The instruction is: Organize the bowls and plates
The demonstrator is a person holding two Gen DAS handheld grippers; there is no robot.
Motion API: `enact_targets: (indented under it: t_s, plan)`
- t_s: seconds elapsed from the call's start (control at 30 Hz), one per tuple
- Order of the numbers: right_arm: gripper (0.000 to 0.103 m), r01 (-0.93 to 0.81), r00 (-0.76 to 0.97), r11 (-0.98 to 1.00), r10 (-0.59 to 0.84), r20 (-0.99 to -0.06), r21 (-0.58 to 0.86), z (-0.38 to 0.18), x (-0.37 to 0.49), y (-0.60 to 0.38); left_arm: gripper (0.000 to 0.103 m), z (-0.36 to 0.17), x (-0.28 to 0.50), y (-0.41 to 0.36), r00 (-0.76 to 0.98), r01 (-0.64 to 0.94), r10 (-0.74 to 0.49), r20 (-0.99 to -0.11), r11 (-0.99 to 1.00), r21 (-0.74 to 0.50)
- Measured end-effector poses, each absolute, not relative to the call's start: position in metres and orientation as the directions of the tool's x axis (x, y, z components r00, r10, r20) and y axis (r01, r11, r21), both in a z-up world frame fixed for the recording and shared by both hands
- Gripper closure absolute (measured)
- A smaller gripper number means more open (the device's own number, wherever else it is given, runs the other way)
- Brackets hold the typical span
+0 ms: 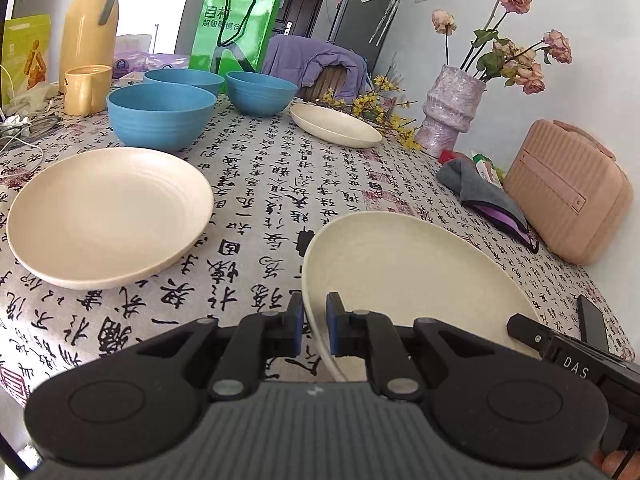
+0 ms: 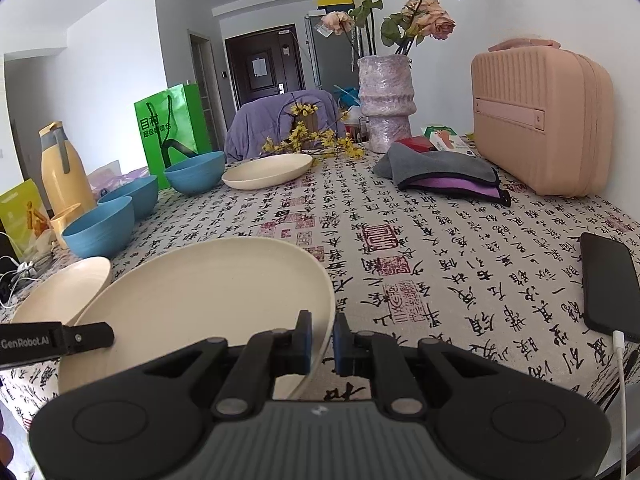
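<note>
Both grippers hold the same cream plate (image 1: 404,272) by opposite rims. My left gripper (image 1: 315,322) is shut on its left rim. My right gripper (image 2: 322,340) is shut on its right rim; the plate also shows in the right wrist view (image 2: 200,300). A second cream plate (image 1: 108,212) lies to the left, also seen in the right wrist view (image 2: 68,292). A third cream plate (image 1: 334,125) lies far back near the flowers, also in the right wrist view (image 2: 268,171). Three blue bowls stand at the back left: one (image 1: 160,114), one (image 1: 260,92), one (image 1: 188,79).
A yellow jug (image 1: 90,24) and yellow cup (image 1: 86,90) stand back left beside a green bag (image 1: 234,36). A vase of flowers (image 1: 452,110), a pink case (image 1: 568,192) and a grey cloth (image 1: 480,192) are on the right. A phone (image 2: 610,284) lies near the right edge.
</note>
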State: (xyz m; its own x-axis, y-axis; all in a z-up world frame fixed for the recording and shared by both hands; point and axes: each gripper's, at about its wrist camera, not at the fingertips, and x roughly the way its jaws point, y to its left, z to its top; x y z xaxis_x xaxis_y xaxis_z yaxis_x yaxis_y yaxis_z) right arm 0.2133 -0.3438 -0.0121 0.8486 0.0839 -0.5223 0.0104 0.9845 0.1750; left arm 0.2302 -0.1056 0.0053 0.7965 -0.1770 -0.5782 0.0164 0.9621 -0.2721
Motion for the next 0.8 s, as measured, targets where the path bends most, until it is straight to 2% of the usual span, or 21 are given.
enact_targets:
  t_s: [0.27, 0.47, 0.8]
  plan:
    - [0.092, -0.037, 0.849, 0.983, 0.126, -0.512, 0.180, -0.004, 0.233, -0.304, 0.091, 0.013, 0.237, -0.062, 0.826, -0.040, -0.116, -0.551, 0.964, -0.263]
    - [0.092, -0.114, 0.843, 0.973, 0.201, -0.499, 0.201, 0.002, 0.256, -0.258, 0.091, 0.023, 0.238, -0.017, 0.858, -0.108, -0.017, -0.513, 0.971, -0.214]
    - [0.092, -0.256, 0.783, 0.942, 0.333, -0.525, 0.217, -0.002, 0.300, -0.158, 0.091, 0.019, 0.254, 0.073, 0.848, -0.231, 0.100, -0.520, 0.953, -0.194]
